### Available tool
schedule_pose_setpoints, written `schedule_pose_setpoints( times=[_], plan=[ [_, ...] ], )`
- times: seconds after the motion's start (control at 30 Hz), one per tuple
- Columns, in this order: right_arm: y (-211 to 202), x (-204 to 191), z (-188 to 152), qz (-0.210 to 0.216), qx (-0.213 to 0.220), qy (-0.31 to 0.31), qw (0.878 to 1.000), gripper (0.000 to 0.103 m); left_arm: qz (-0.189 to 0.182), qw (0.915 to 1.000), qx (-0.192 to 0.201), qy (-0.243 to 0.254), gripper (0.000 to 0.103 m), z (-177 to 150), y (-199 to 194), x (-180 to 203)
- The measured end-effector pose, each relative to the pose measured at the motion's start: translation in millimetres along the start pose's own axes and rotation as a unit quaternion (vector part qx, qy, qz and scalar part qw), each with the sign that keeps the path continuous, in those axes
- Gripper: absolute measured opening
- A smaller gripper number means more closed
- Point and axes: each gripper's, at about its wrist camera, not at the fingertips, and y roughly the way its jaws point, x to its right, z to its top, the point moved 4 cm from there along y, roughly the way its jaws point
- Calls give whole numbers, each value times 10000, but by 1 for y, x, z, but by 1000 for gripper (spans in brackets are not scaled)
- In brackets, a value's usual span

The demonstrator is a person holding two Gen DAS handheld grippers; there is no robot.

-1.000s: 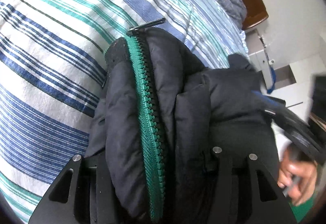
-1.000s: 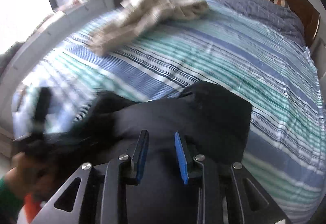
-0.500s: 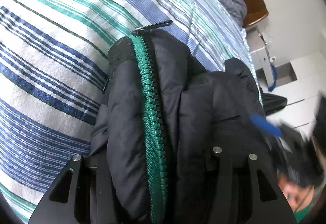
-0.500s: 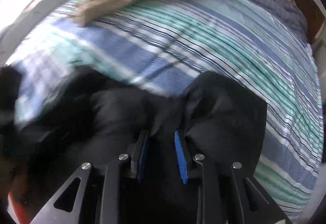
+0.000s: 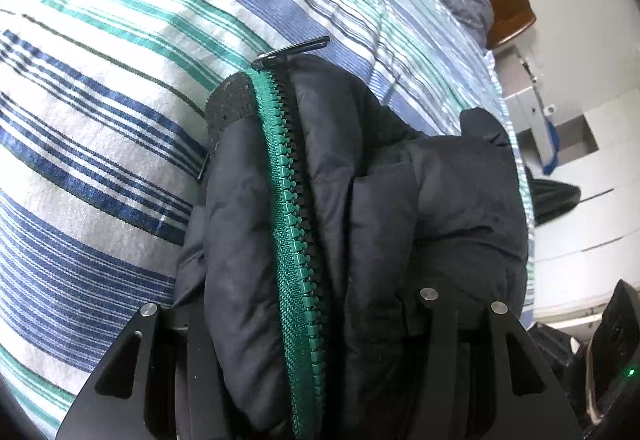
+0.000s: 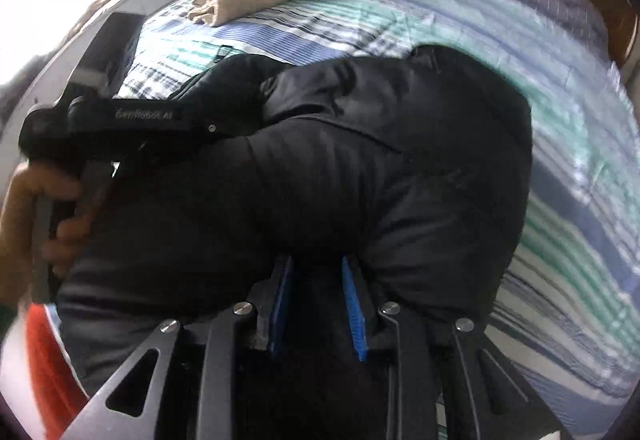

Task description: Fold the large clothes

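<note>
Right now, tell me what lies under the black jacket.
The striped bedsheet shows around the black jacket, which both grippers hold bunched above it. The jacket covers the sheet directly below; anything there is hidden.

Left gripper (image 5: 316, 320): black fingers buried in dark fabric.
Right gripper (image 6: 318, 304): blue-padded fingers narrowly apart, dark fabric between them.

Left gripper (image 6: 120, 128) body, pale lettering: reads roughly "GenRobot AI", blurred, first word uncertain
Other readable text, either view: none that I can make out
</note>
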Motion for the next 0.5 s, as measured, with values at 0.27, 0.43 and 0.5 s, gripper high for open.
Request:
schedule_pose_setpoints(
  times=[0.27, 0.43, 0.5],
  plan=[
    [-78, -23, -66, -52, 735, 144, 9972, 27, -12, 9999, 39, 99, 53, -2, -4, 1],
    [-94, -38, -106, -183, 809, 28, 9965, 27, -97, 9999, 46, 95, 55, -3, -4, -1],
    [-75, -38, -110, -252, 685, -132, 9972, 27, -114, 9999, 48, 103, 57, -6, -4, -1]
  ],
)
